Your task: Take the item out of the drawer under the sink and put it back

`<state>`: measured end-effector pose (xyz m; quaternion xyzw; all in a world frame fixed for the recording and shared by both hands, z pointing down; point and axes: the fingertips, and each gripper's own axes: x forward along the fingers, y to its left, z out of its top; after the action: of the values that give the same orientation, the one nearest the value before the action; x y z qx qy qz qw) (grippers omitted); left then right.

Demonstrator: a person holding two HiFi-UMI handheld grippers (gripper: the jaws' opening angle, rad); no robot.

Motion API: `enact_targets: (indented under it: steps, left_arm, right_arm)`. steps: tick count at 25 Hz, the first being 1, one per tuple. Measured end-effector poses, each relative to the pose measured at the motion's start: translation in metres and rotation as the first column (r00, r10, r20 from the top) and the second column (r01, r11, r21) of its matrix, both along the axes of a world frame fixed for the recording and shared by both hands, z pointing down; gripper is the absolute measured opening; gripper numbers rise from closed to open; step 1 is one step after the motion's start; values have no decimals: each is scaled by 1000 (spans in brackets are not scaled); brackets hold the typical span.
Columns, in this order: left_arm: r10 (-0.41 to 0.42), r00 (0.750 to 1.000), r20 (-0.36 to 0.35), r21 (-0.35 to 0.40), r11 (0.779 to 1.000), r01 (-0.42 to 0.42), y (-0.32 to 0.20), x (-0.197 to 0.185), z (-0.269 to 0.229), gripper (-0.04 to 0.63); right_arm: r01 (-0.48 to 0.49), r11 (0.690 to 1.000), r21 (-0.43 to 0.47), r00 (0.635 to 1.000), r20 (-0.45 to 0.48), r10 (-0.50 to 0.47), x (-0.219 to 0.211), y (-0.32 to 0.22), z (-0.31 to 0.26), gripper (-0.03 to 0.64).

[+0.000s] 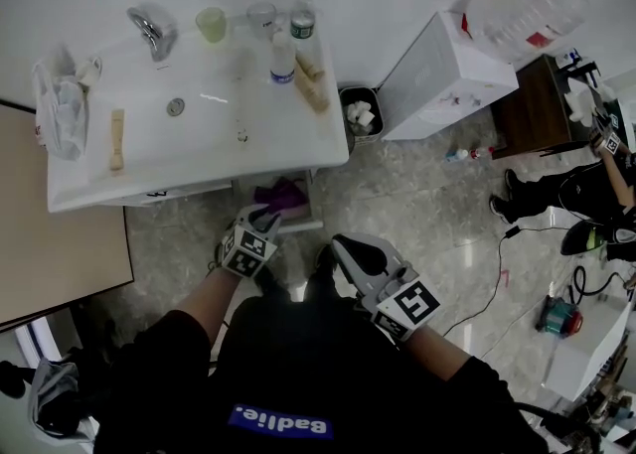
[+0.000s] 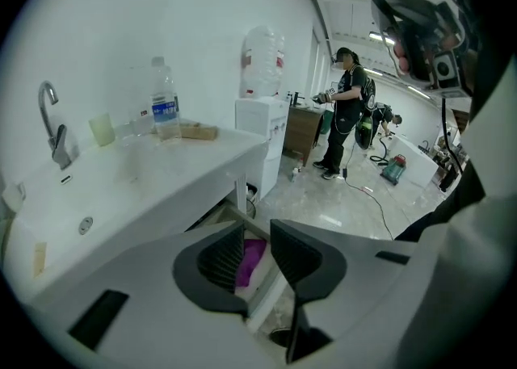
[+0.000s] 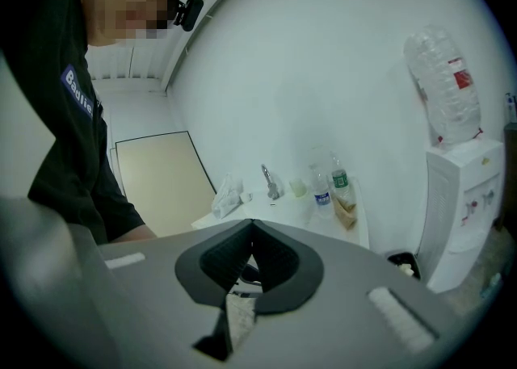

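Purple item in drawer, just at 1 o'clock of nearer left tongs, released; right tongs clenched, empty.

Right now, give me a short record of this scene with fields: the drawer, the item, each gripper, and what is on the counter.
drawer: open, under the sink
item: purple item, lying in the drawer, not gripped
left gripper: jaws apart, at the drawer's front, pointed at the purple item, pads not touching it
right gripper: jaws together, nothing between them, held close to the person's body
counter: faucet, green cup, two bottles
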<state>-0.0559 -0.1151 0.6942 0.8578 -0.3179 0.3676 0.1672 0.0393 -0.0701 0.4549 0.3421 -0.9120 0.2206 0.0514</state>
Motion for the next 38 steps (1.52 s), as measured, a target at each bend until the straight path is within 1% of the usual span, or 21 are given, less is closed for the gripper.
enact_targets:
  steps: [7, 11, 16, 19, 24, 28, 32, 34, 36, 38]
  left_arm:
    - [58, 995, 80, -42, 998, -55, -8, 3, 41, 107]
    - [87, 986, 143, -67, 995, -78, -16, 0, 73, 120]
    - [117, 976, 185, -118, 988, -96, -19, 3, 110, 140]
    - [145, 966, 216, -130, 984, -118, -23, 5, 128, 149]
    - [183, 946, 269, -160, 977, -143, -31, 10, 161, 149]
    - [224, 924, 309, -188, 967, -171, -35, 10, 186, 149]
    - [238, 913, 333, -212, 962, -173, -42, 8, 209, 149]
    - [257, 904, 341, -221, 957, -189, -46, 10, 215, 149]
    - [286, 888, 359, -237, 949, -210, -47, 11, 224, 149]
    - [321, 866, 384, -262, 937, -231, -45, 11, 237, 149]
  right_arm:
    - [-14, 999, -48, 1000, -18, 13, 11, 4, 23, 2]
    - [0, 997, -75, 1000, -24, -2, 14, 11, 36, 2]
    - [12, 990, -141, 999, -44, -18, 19, 22, 56, 2]
    - [30, 988, -155, 998, -41, -37, 21, 29, 67, 2]
    - [9, 983, -184, 999, -44, -18, 37, 27, 81, 2]
    - [0, 973, -229, 999, -51, -12, 51, 34, 95, 2]
    - [-25, 965, -262, 997, -77, 5, 69, 39, 109, 2]
    - [-40, 961, -273, 996, -88, 17, 76, 39, 114, 2]
    - [-50, 959, -280, 995, -95, 24, 81, 38, 119, 2]
    - [-53, 957, -286, 995, -98, 26, 84, 39, 124, 2]
